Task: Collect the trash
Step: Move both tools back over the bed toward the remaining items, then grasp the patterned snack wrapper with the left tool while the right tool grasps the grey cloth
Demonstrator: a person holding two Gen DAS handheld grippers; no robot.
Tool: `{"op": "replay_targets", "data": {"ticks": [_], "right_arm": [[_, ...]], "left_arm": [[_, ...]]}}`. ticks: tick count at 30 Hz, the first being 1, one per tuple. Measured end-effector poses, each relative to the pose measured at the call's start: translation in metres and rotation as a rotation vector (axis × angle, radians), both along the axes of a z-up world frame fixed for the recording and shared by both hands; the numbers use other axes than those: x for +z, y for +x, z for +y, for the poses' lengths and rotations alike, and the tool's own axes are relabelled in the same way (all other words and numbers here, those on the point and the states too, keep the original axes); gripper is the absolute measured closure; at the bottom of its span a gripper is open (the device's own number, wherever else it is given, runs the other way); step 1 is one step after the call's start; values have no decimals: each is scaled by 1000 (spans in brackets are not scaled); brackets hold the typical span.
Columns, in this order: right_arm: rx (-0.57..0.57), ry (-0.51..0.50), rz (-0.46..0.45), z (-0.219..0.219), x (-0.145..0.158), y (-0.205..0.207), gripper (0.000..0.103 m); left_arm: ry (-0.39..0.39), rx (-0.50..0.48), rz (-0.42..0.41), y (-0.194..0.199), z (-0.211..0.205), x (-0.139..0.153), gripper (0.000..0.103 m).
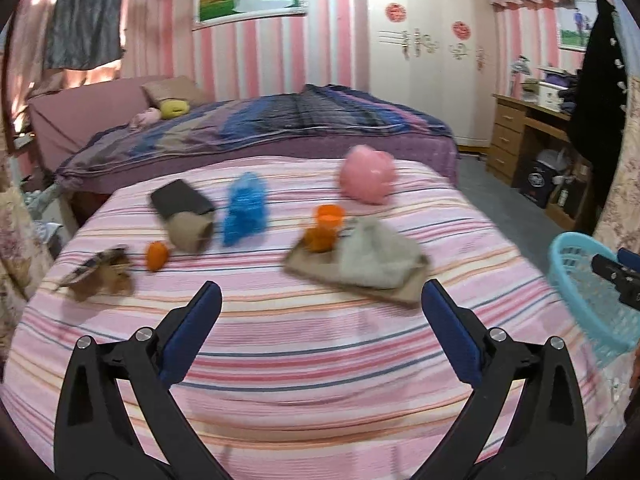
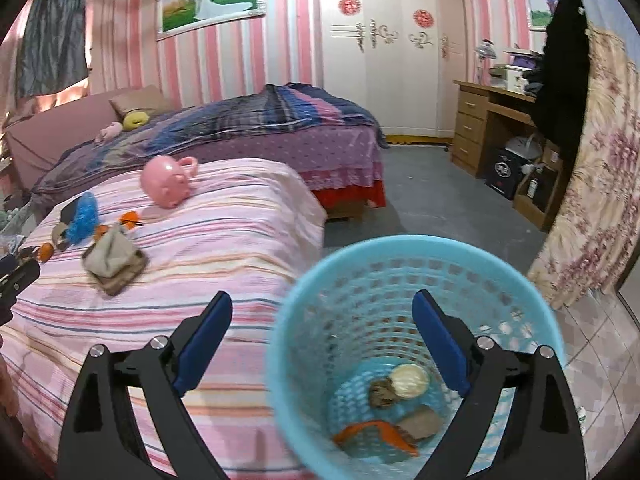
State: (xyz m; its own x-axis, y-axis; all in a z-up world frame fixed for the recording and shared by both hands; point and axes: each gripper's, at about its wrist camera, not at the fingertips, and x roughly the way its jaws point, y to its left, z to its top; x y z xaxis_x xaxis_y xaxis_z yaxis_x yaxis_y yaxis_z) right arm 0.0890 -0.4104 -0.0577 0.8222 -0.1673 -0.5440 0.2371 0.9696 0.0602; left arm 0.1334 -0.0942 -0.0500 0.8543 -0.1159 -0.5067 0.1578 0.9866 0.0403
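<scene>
My left gripper (image 1: 320, 300) is open and empty above the pink striped bed (image 1: 304, 344). On the bed lie a brown crumpled wrapper (image 1: 100, 274), a small orange (image 1: 156, 256), a cardboard tube (image 1: 188, 232), a blue scrunchy thing (image 1: 245, 210), an orange cup (image 1: 330, 216) and a grey cloth (image 1: 376, 256) on a brown tray (image 1: 394, 290). My right gripper (image 2: 322, 308) is open over the rim of a light blue basket (image 2: 352, 252), which holds orange peel (image 2: 372, 430), a pale round piece (image 2: 410, 380) and brown scraps (image 2: 380, 394).
A pink piggy bank (image 1: 368, 174) stands at the back of the bed. A second bed with a purple quilt (image 1: 280, 120) lies behind. A wooden desk (image 1: 524, 132) and white wardrobe (image 1: 432, 52) are at the right. A floral curtain (image 2: 592, 184) hangs beside the basket.
</scene>
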Motion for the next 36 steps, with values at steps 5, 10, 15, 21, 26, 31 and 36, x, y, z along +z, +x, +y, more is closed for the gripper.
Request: {"op": "replay_targets", "data": {"ticks": [5, 10, 15, 21, 26, 31, 36], "right_arm": [[63, -3, 17, 36, -5, 16, 13], [110, -8, 34, 64, -9, 30, 13], [157, -21, 43, 89, -11, 42, 13], [183, -26, 54, 109, -14, 54, 13], [192, -25, 67, 118, -18, 61, 13], [200, -33, 88, 125, -22, 68, 13], [205, -30, 99, 128, -23, 74, 13]], "left_arm": [[27, 73, -2, 5, 47, -4, 6], [16, 134, 23, 12, 89, -12, 6], [47, 196, 25, 18, 124, -17, 6], [73, 281, 21, 31, 176, -16, 6], [76, 328, 42, 45, 214, -17, 6], [75, 309, 84, 60, 237, -26, 10], [47, 249, 154, 77, 246, -34, 38]]}}
